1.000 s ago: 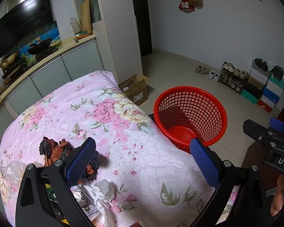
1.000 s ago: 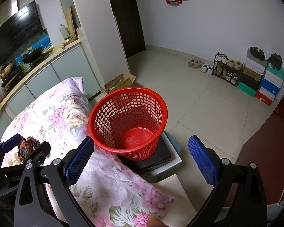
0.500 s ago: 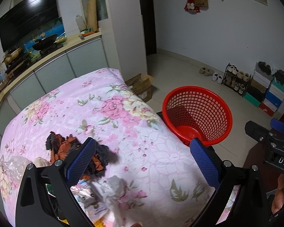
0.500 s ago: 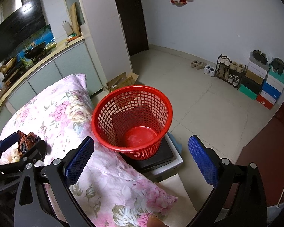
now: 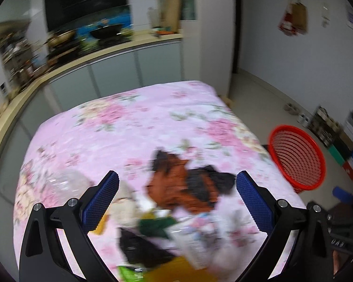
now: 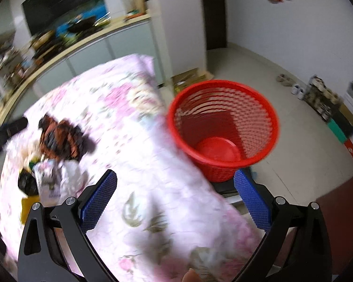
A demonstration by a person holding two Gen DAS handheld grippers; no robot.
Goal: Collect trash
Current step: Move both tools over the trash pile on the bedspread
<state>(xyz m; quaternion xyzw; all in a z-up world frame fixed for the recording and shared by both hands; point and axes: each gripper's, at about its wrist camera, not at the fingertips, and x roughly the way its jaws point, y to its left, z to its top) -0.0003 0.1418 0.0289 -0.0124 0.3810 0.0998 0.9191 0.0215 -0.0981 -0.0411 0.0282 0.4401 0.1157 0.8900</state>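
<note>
Left wrist view blurred; left gripper (image 5: 176, 197) spread wide with nothing between its blue pads, hanging above a heap of trash on the pink floral quilt (image 5: 134, 127); brown and black crumpled wrapper (image 5: 188, 188) just beyond the gap between the fingers, toward the right one; nearer in, a dark green scrap (image 5: 156, 226), a black packet (image 5: 138, 249), a clear plastic wrapper (image 5: 195, 242), a yellow piece (image 5: 176, 270) and a bright green bit (image 5: 129, 273) bunched together, details too smeared to tell; red mesh basket (image 5: 297, 158) off the right edge of the quilt, well apart from the heap; shoe boxes (image 5: 348, 150) on the floor at far right; kitchen counter (image 5: 87, 56) along the far left. Right wrist view: right gripper (image 6: 175, 199) likewise wide apart and empty, over the near part of the quilt (image 6: 153, 188); red mesh basket (image 6: 223, 129) beyond its right finger, just beside the quilt edge, nothing visible inside; brown and black crumpled wrapper (image 6: 63, 138) and the rest of the heap far to the left on the quilt; black tip of the left gripper (image 6: 7, 129) at the left edge.
</note>
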